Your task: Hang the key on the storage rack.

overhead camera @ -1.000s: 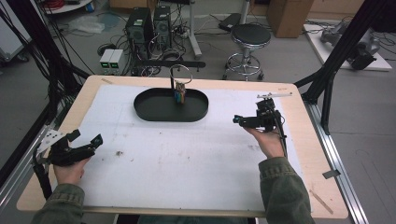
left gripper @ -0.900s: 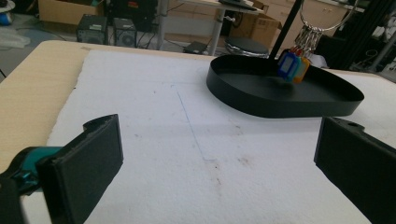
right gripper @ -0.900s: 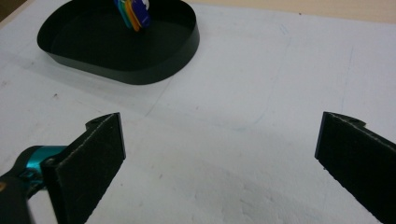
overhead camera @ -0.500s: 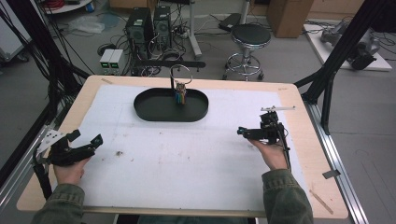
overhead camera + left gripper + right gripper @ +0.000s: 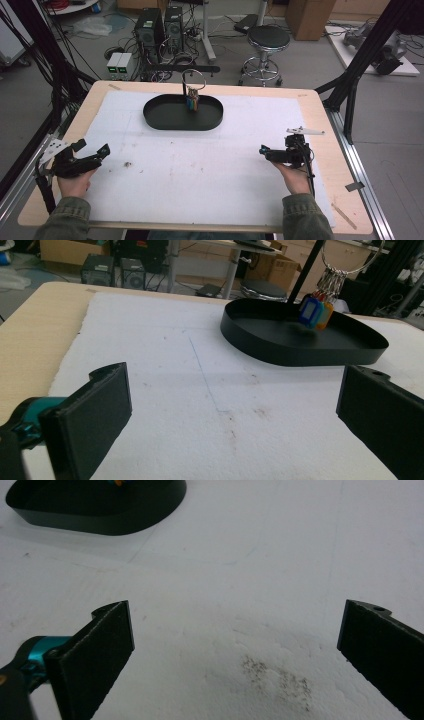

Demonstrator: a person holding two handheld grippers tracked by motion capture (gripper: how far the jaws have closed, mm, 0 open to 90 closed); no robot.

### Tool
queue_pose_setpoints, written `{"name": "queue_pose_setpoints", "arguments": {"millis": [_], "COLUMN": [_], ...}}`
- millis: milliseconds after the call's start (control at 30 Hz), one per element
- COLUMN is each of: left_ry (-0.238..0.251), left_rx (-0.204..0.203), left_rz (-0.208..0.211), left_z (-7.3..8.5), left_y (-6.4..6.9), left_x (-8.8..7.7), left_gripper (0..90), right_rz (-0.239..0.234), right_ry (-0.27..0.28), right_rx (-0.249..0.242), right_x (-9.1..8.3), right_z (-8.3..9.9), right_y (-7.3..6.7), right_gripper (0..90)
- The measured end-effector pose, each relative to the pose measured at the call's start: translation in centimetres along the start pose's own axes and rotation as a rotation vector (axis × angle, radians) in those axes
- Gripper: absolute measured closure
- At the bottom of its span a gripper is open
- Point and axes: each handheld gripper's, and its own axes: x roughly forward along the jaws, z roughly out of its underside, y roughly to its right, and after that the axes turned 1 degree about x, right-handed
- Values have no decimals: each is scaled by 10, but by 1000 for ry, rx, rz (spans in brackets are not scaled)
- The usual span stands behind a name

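Resting at the lower left of the high view, the left hand-held gripper lies low over the white foam mat that covers the desk, its jaws spread wide with nothing between them. The right hand-held gripper sits at the right of centre in that view, jaws likewise parted and empty, pointing toward the left of the frame. Bare mat lies between the two, marked by small dark smudges.

At the upper centre of the high view stands the black oval tray, its long axis running left to right across the frame. A thin post rises from the tray and carries a metal ring, from which coloured key tags hang straight down. Both grippers are well apart from the tray.

Beyond the desk, the high view shows a round stool, computer towers and tangled cables on the floor.

The left gripper view brings the tags close: blue, orange and yellow, hanging above the tray floor, with a faint blue line drawn on the mat. The right gripper view shows a grey speckled stain between its jaws and the tray's rim at upper left.
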Motion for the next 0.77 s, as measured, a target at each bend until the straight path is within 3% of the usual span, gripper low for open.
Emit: {"name": "queue_pose_setpoints", "arguments": {"millis": [167,367,467,767], "left_ry": [2,0,-1,7], "left_rx": [-4,-3,-4,-17], "left_rz": [1,4,6,10], "left_z": [0,0,0,0], "left_y": [0,0,1,1], "left_x": [0,0,1,1], "left_gripper": [17,17,17,17], "right_rz": [54,79,67,92], "right_ry": [99,200,197,185], "right_rx": [-30,-55,-48,-110], "right_x": [-6,-13,-14,-11], "right_z": [16,33,40,42], "right_y": [2,-2,-5,-14], "right_gripper": [6,6,5,5]}}
